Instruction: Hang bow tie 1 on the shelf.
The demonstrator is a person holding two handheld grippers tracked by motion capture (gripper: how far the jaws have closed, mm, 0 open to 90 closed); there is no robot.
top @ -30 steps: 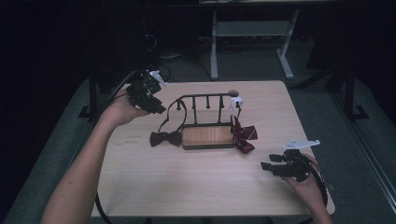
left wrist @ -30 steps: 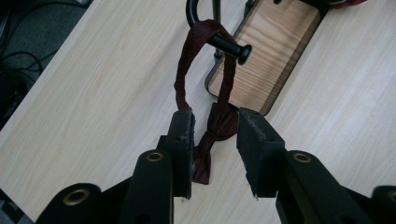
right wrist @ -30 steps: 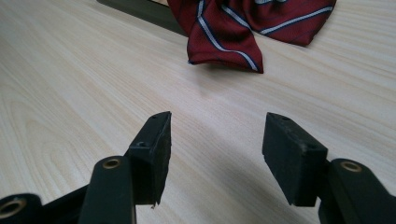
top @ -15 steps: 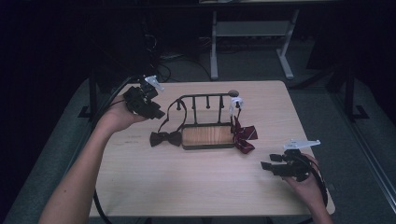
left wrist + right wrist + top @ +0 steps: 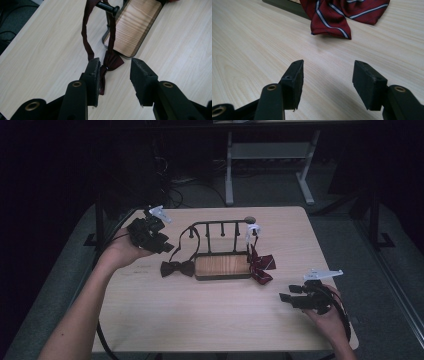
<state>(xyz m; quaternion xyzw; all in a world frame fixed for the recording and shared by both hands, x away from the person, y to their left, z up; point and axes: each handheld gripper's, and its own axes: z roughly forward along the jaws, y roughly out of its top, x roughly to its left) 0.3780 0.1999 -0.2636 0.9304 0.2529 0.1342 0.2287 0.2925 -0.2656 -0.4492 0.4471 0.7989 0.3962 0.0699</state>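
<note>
My left gripper (image 5: 113, 72) hung with its jaws wide apart and empty above the dark bow tie (image 5: 110, 62), which lay on the table (image 5: 200, 320) just off the rack's (image 5: 222, 265) wooden base, its strap looped up over the rail's end. The bow lay straight ahead, nearer the left jaw. My right gripper (image 5: 327, 75), equally wide, sat low, the striped bow tie (image 5: 342, 15) well ahead.

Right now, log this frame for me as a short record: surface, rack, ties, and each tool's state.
surface: light wooden table
rack: black bar rack on a wooden base
dark bow tie: on the table left of the base, strap looped over the rack's end
striped red tie: at the base's right end
left tool: open, raised near the dark tie's strap
right tool: open, holding nothing
</note>
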